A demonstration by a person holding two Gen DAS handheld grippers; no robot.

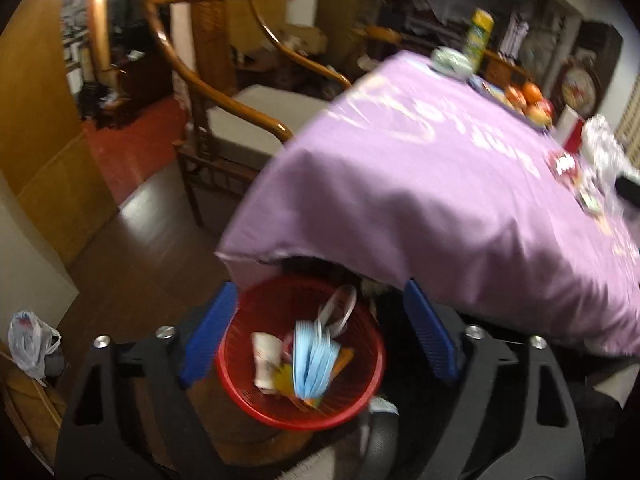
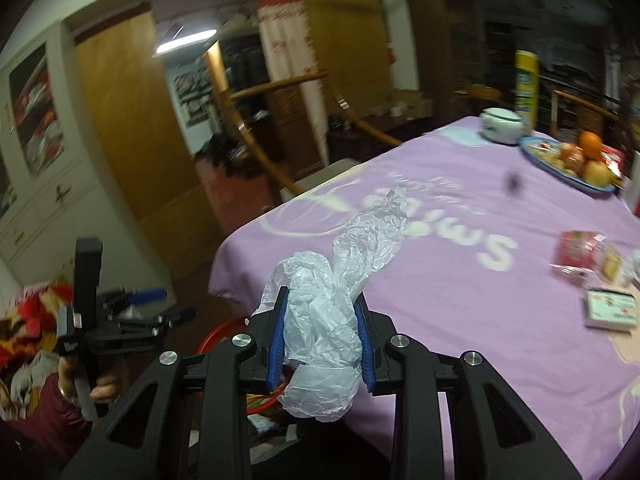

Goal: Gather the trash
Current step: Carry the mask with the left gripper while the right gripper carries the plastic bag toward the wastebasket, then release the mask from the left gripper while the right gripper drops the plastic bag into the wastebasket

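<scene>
My left gripper [image 1: 320,332] is open and empty, hovering above a red mesh waste basket [image 1: 236,380] on the floor by the table corner. In the basket lie a blue face mask [image 1: 310,364] and paper scraps [image 1: 266,358]. My right gripper [image 2: 322,334] is shut on a crumpled white plastic bag [image 2: 324,320], held above the near edge of the purple-clothed table [image 2: 460,320]. The basket's rim [image 2: 216,334] shows below and left of it. The left gripper [image 2: 120,320] also shows at the left of the right wrist view.
On the table lie a red wrapper [image 2: 576,254], a small box [image 2: 610,308], a fruit plate [image 2: 572,160], a white pot [image 2: 502,124] and a yellow can [image 2: 526,88]. A wooden chair [image 1: 224,120] stands by the table. A plastic bag [image 1: 30,342] lies on the floor.
</scene>
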